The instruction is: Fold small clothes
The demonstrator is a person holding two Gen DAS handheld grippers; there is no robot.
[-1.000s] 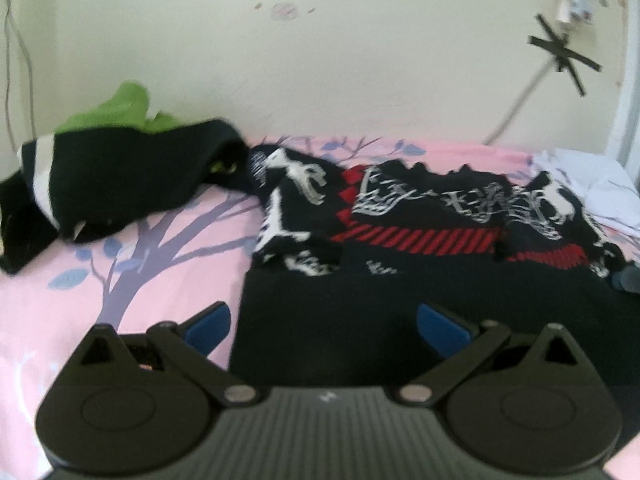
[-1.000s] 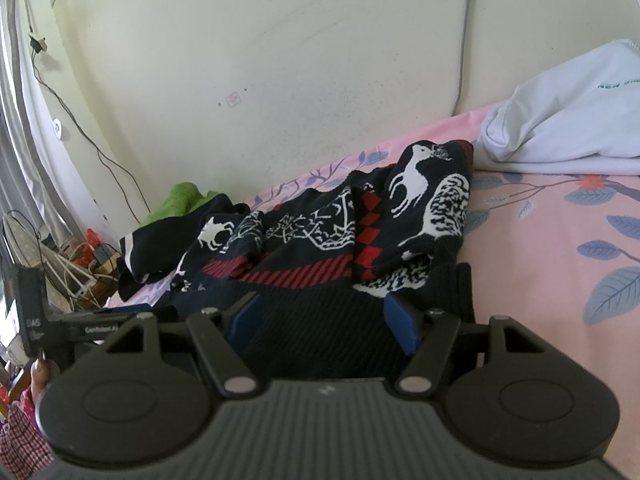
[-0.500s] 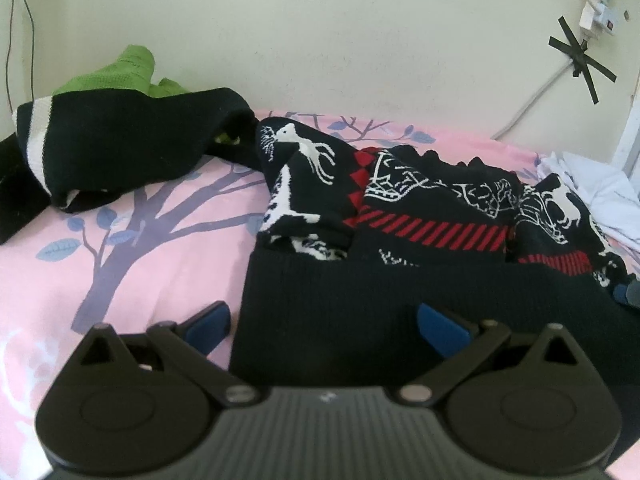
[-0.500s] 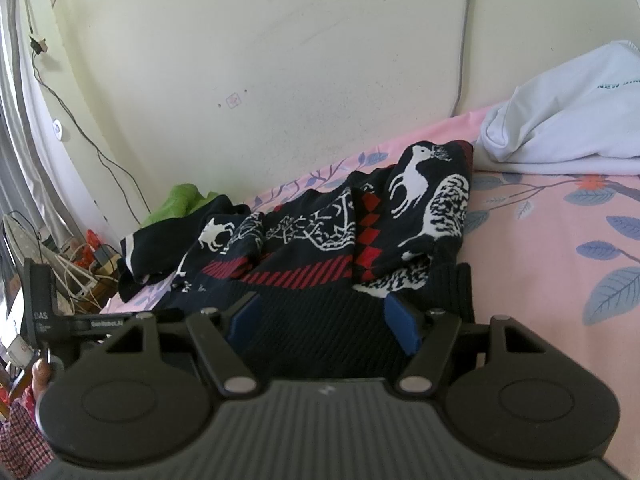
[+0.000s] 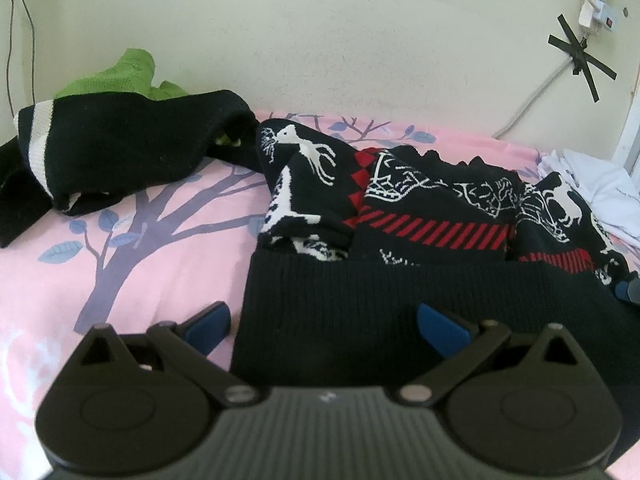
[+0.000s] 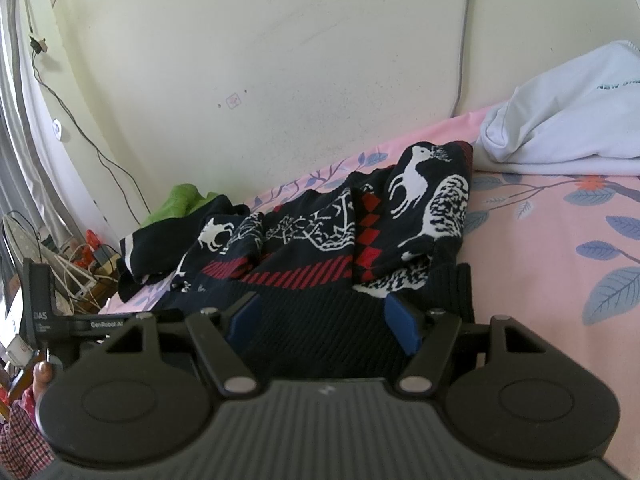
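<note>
Reindeer sweater point(image 5: 432, 216) on pink sheet point(image 5: 132, 264), sleeves folded in. Left gripper point(image 5: 324, 324), right gripper point(image 6: 322, 320): jaws apart over near hem corners. Next likely: clamp hem, fold toward far collar.

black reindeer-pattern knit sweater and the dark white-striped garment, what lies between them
In the left wrist view, bare pink tree-print bedsheet separates the reindeer sweater from the dark white-striped garment.

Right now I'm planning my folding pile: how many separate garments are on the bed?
4. The deer-pattern sweater lies nearest, the black striped garment far left, a green one behind it, and a white garment at the right. More may be hidden underneath.
</note>
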